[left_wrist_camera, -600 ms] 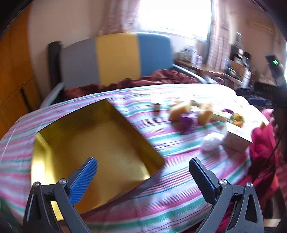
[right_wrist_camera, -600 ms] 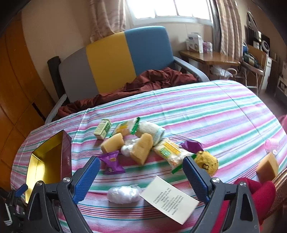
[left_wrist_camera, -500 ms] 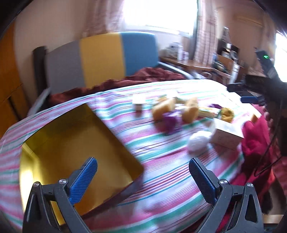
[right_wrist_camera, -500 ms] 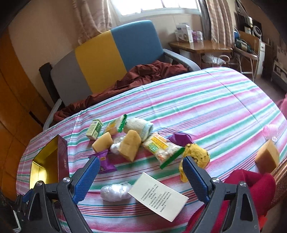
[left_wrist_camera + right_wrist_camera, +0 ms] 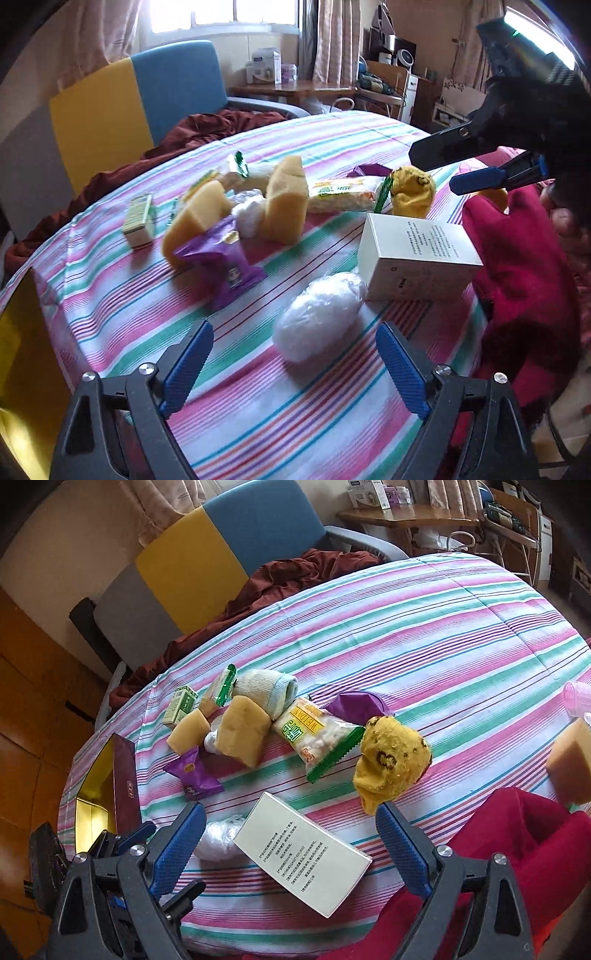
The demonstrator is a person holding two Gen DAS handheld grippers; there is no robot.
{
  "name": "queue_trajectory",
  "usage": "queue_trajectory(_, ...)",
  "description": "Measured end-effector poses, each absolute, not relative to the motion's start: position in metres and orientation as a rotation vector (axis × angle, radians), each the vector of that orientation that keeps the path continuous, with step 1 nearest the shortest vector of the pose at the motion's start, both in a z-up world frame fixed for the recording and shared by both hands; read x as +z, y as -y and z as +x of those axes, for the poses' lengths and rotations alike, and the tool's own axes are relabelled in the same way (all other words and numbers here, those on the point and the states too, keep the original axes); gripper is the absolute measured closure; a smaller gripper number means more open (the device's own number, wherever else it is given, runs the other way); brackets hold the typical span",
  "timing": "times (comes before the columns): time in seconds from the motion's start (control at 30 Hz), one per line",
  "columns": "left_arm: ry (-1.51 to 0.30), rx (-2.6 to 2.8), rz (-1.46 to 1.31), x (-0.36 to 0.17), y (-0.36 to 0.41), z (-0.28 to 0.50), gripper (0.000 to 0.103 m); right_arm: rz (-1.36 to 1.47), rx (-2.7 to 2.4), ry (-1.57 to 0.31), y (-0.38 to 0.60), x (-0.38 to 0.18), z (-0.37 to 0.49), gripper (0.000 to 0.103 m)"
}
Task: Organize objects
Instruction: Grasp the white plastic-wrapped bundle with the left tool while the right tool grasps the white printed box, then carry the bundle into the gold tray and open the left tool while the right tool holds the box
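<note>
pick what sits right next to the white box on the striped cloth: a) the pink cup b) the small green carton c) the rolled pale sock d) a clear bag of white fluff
d: the bag of white fluff lies against the near corner of the white box, while the carton, cup and sock all sit farther off on the striped cloth.

Striped tablecloth (image 5: 424, 627) bears sponges (image 5: 242, 734), snack packets (image 5: 317, 734), white box (image 5: 301, 853).
</note>
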State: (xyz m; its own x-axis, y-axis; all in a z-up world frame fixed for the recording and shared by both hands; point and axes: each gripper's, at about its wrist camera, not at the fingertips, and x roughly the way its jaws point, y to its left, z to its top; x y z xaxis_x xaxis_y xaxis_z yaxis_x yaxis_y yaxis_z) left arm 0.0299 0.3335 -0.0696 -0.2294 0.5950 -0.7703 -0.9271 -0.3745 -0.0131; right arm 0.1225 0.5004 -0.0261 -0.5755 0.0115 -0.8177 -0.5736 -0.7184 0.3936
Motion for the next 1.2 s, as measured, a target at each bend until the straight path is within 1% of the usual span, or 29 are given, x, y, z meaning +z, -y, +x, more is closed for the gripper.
queue_trajectory(0.03,-0.567,1.798,-0.867,-0.073,-0.339,0.027,0.018,-1.203,2.33,-0.936,-0.502,-0.028,0.122,0.008)
queue_trajectory(0.13,-0.595,1.788,-0.88,-0.082,-0.352,0.023,0.02,-1.219,2.335,-0.944,-0.504,-0.033,0.12,0.008)
queue_trajectory(0.2,-0.612,1.766,-0.894,-0.089,-0.359,0.021,0.027,-1.224,2.349,-0.942,-0.504,-0.033,0.119,0.008)
queue_trajectory(0.23,-0.621,1.756,-0.901,-0.092,-0.362,0.021,0.039,-1.234,2.352,-0.942,-0.504,-0.034,0.118,0.008)
queue_trajectory(0.27,-0.625,1.742,-0.916,-0.096,-0.364,0.02,0.062,-1.246,2.354,-0.942,-0.504,-0.036,0.116,0.009)
queue_trajectory(0.3,-0.619,1.73,-0.933,-0.1,-0.366,0.02,0.063,-1.259,2.358,-0.937,-0.504,-0.036,0.115,0.009)
queue_trajectory(0.4,-0.574,1.739,-0.922,-0.101,-0.357,0.018,0.066,-1.336,2.375,-0.882,-0.498,-0.037,0.107,0.012)
queue_trajectory(0.47,-0.56,1.751,-0.918,-0.101,-0.347,0.018,0.068,-1.414,2.377,-0.825,-0.492,-0.041,0.099,0.016)
queue_trajectory(0.63,-0.522,1.798,-0.926,-0.102,-0.324,0.022,0.068,-1.674,2.342,-0.537,-0.468,-0.053,0.08,0.023)
queue_trajectory(0.77,-0.498,1.831,-0.928,-0.103,-0.311,0.025,0.068,-1.769,2.289,-0.373,-0.457,-0.062,0.073,0.026)
queue_trajectory(1.0,-0.492,1.855,-0.922,-0.102,-0.297,0.032,0.068,-1.861,2.191,-0.221,-0.448,-0.075,0.065,0.037)
queue_trajectory(1.07,-0.49,1.861,-0.925,-0.102,-0.298,0.034,0.069,-1.878,2.155,-0.161,-0.443,-0.08,0.061,0.047)
queue_trajectory(1.13,-0.486,1.864,-0.929,-0.1,-0.3,0.033,0.069,-1.872,2.156,-0.154,-0.44,-0.08,0.056,0.053)
queue_trajectory(1.2,-0.48,1.867,-0.933,-0.096,-0.298,0.032,0.069,-1.845,2.175,-0.174,-0.435,-0.079,0.049,0.053)
